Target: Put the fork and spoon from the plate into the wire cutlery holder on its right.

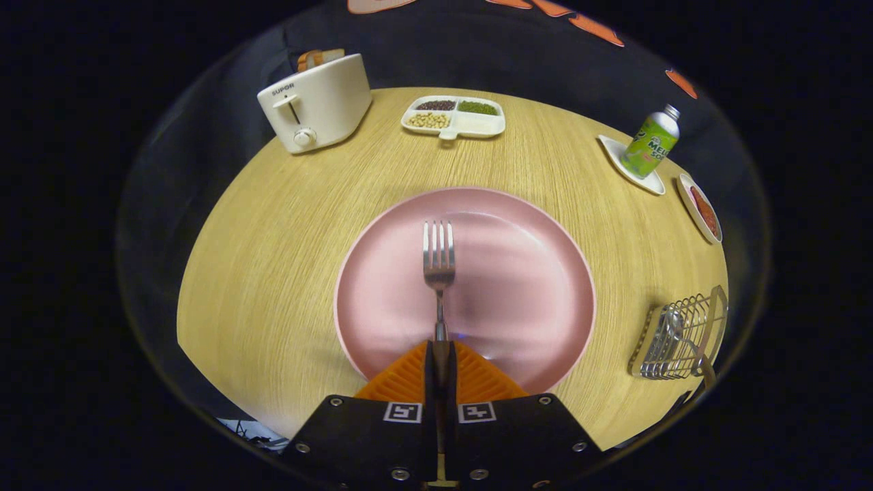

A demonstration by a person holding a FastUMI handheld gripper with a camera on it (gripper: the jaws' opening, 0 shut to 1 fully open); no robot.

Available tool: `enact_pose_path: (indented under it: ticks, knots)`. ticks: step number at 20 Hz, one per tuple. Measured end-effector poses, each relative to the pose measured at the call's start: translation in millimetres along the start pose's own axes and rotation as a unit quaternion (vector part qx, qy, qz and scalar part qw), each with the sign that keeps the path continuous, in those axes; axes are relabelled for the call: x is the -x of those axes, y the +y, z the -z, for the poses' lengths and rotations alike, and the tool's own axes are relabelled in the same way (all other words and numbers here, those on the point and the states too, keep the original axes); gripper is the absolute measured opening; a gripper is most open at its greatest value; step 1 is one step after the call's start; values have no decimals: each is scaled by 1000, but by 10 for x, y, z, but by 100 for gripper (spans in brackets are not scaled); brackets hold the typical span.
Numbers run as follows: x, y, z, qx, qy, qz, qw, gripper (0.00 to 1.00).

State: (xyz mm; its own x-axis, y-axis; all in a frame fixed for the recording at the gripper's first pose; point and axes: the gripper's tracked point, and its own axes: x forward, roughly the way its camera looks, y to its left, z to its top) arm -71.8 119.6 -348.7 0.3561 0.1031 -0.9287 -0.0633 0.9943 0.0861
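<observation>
A steel fork (pixel 438 266) points away from me over the pink plate (pixel 532 286), its tines toward the plate's middle. My gripper (pixel 440 354) is shut on the fork's handle, both orange fingers (pixel 402 378) pressed against it at the plate's near rim. Whether the fork is lifted off the plate or resting on it I cannot tell. To the right of the plate stands the wire cutlery holder (pixel 682 337), and a spoon (pixel 672 327) sits inside it with its bowl up.
On the round wooden table (pixel 273 273): a cream toaster (pixel 315 102) with bread at the far left, a divided white dish of beans (pixel 454 116) at the back, a green bottle (pixel 651 143) on a white coaster and a small dish with red contents (pixel 702 211) at the far right.
</observation>
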Motion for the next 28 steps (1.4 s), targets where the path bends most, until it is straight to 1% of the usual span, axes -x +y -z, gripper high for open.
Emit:
enact_pose_path:
  ticks: [4,8,12,16,21,25,28]
  knots:
    - [340,-306,-157,-31,-38,15,999,5]
    - [726,-745,-232,-59,-69,44,995,5]
    - [1090,-1196,-240,-97,-91,73,988,5]
    - [1366,-1637,-158,-126,-97,103,982,5]
    - [1488,-1952,62,-145,-68,119,980,5]
    - [1444,-2018,315,-166,-21,108,980,5]
    - [1410,-1966,417,-175,11,87,981,5]
